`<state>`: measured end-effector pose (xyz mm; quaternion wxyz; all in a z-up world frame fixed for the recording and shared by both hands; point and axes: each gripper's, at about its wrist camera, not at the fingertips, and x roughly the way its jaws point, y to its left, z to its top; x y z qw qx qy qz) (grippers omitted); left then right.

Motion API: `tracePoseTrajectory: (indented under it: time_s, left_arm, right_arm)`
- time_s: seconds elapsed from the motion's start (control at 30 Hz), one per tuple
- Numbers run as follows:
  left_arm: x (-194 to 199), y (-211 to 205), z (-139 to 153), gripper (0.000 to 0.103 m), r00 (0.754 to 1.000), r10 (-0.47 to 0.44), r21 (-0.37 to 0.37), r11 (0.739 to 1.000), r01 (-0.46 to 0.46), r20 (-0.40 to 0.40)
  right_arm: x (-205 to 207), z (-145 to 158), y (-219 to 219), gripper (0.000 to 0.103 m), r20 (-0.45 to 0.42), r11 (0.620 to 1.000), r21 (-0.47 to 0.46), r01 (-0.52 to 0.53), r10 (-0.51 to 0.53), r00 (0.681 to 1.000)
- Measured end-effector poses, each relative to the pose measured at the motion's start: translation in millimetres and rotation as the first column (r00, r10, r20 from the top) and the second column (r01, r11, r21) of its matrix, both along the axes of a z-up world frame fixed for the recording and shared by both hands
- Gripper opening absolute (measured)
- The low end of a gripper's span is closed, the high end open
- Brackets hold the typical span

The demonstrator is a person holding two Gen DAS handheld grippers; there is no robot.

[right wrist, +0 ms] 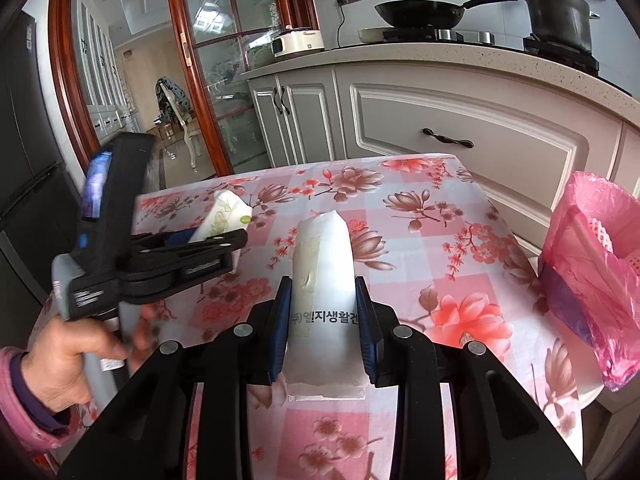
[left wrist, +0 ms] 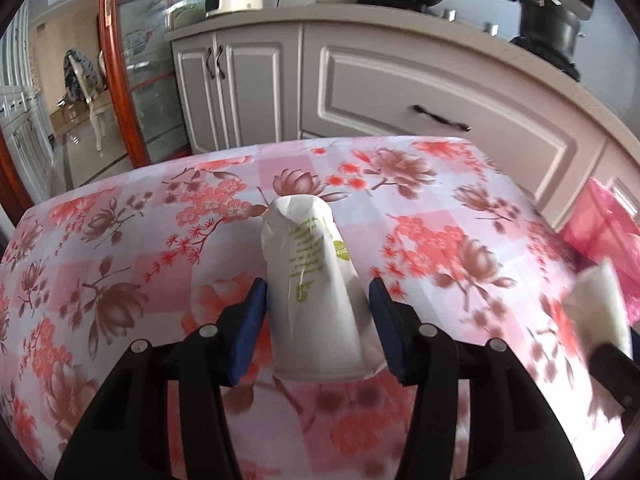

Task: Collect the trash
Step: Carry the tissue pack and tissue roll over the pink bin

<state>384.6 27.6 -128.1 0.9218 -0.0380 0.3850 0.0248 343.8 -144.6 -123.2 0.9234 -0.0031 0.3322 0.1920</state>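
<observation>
The left claw (left wrist: 318,292) is pinching a crumpled white packet with green writing (left wrist: 308,280). Its blue pads (left wrist: 252,320) squeeze the wide end, so the thin end pokes out in front. From the right claw's camera this packet looks lifted just off the table (right wrist: 440,240), far from the pink bag (right wrist: 592,264). A hand (right wrist: 72,352) in a pink sleeve holds this claw's handle.

The right claw (right wrist: 323,312) is pressed onto a plain white packet with black letters (right wrist: 324,272). It grips the packet by both long sides, so the packet cannot slip out. This packet is nearer the pink bag, but not next to it yet.

I think both packets are trash and both are on their way to the pink bag. The bag hangs open at the table's edge, so things can be dropped in from above. Something pink and white with holes already sits inside it. The right claw has the shorter way to go, so it may drop first. The bag is thin and floppy, so its top could fold shut if bumped.

The table has a cloth with pink squares and red and brown flowers. No other trash shows on it. Past the bag are grey cupboards (right wrist: 460,128). On top of them sit 1 black pan (right wrist: 420,12), 1 dark pot (right wrist: 560,16) and a small white machine (right wrist: 298,42). Far from the bag is a glass door with a red wood frame (right wrist: 176,80)
</observation>
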Motion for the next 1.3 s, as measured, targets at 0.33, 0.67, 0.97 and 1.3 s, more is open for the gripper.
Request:
tracePoseTrajectory:
  time_s: [0.33, 0.67, 0.97, 1.3]
  left_arm:
    - [-83.5, -13.3, 32.4, 0.051, 0.987, -0.083, 0.023, 0.996, 0.081, 0.140]
    - [-164.2, -26.8, 72.3, 0.051, 0.942, -0.162, 0.022, 0.986, 0.163, 0.295]
    - [-210.3, -42.8, 104.6, 0.052, 0.893, -0.199, 0.057, 0.980, 0.192, 0.403]
    - [-234.3, -75.1, 126.4, 0.052, 0.844, -0.257, 0.093, 0.966, 0.242, 0.470]
  right_arm:
    - [-43.7, 7.2, -1.7, 0.030, 0.029, 0.997, -0.010, 0.073, -0.073, 0.997]
    - [-96.0, 33.0, -4.6, 0.030, 0.112, 0.992, -0.012, 0.125, -0.123, 0.986]
    - [-137.9, 66.1, -18.0, 0.030, 0.214, 0.984, 0.031, 0.176, -0.179, 0.960]
    - [-164.4, 86.9, -48.5, 0.030, 0.272, 0.973, 0.059, 0.223, -0.231, 0.934]
